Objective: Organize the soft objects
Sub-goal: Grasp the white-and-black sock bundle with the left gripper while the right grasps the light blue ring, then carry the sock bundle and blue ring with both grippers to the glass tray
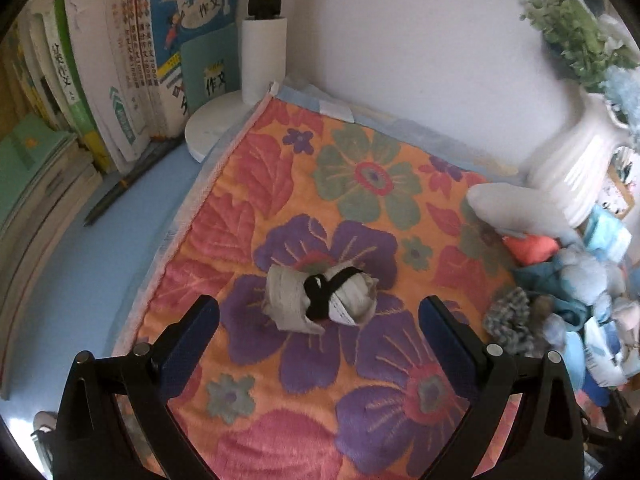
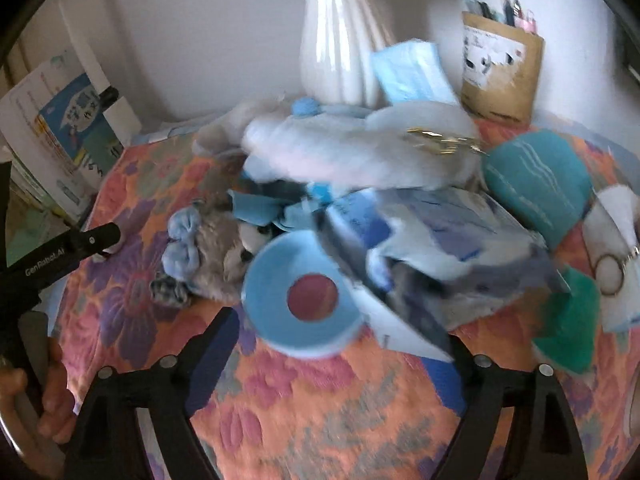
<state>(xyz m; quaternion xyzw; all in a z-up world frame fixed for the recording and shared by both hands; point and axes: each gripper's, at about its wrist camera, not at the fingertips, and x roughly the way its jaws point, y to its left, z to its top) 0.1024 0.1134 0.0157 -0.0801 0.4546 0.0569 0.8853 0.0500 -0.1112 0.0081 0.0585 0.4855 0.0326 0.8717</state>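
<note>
My left gripper (image 1: 319, 312) is spread wide w/ nothing in it, hovering just near-side of the rolled sock bundle (image 1: 320, 298), which lies alone on the floral towel (image 1: 360, 392) covering the counter. My right gripper (image 2: 344, 332) is also wide open & empty, facing the pile of soft stuff (image 2: 360, 200): plush toys, blue cloths, a teal pouch (image 2: 536, 188), and a blue ring-shaped piece (image 2: 296, 296) sitting right btwn my fingers.

Risks, imo: the pile is tangled, so closing on the ring could snag the cloth beside it and drag half the heap along. The white vase (image 2: 340, 40) stands just behind the pile; a hard tug or overshoot could knock it. Right view is blurred, so I can't tell exact edges. On the left, the sock bundle may unroll if pinched off-centre.
</note>
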